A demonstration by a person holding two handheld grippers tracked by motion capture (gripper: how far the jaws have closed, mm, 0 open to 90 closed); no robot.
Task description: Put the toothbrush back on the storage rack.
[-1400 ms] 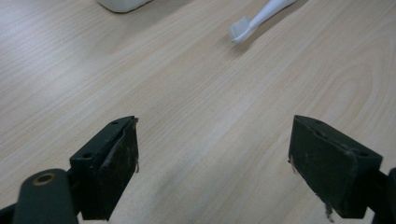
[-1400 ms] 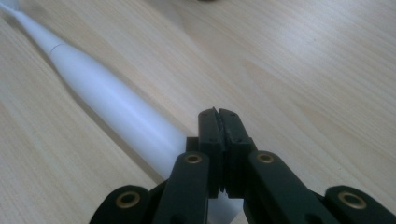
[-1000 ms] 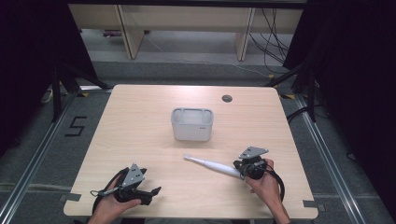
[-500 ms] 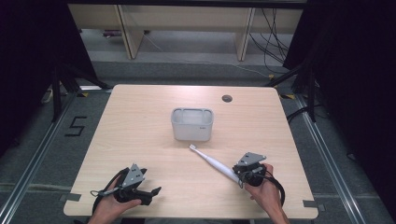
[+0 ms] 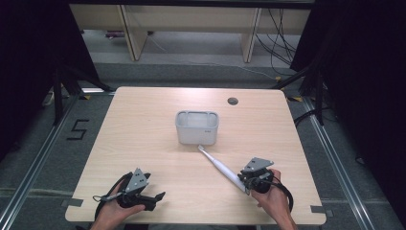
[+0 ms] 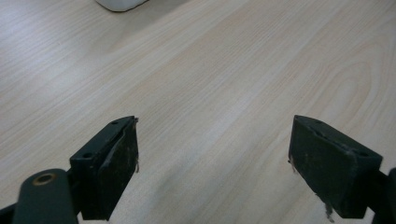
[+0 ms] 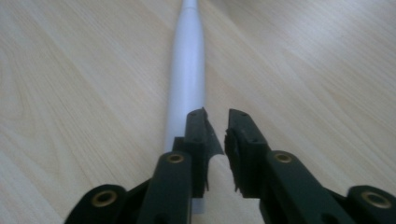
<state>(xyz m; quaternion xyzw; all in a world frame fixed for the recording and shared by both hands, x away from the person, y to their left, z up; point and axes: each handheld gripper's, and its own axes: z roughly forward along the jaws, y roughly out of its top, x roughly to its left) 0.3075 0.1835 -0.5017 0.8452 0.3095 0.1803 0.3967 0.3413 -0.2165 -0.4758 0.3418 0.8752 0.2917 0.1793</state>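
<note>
Long white plastic toothbrush [image 5: 219,166] lying flat on the light wooden table [image 5: 143,124], its tip just in front of the small grey plastic box [image 5: 197,126], its thick end beside the right gripper [image 5: 245,182] whose jaws are almost closed with the handle just left of them, not clearly pinched, left gripper [image 5: 158,196] wide open over bare table, well away from the box

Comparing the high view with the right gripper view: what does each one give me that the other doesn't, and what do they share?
High view: the white bin mid-table and the open left tool at the near edge. Right gripper view: the right tool's jaws nearly closed with a thin empty gap, and the white toothbrush handle running under one jaw. Shared: the toothbrush, the right tool and the wooden table.
</note>
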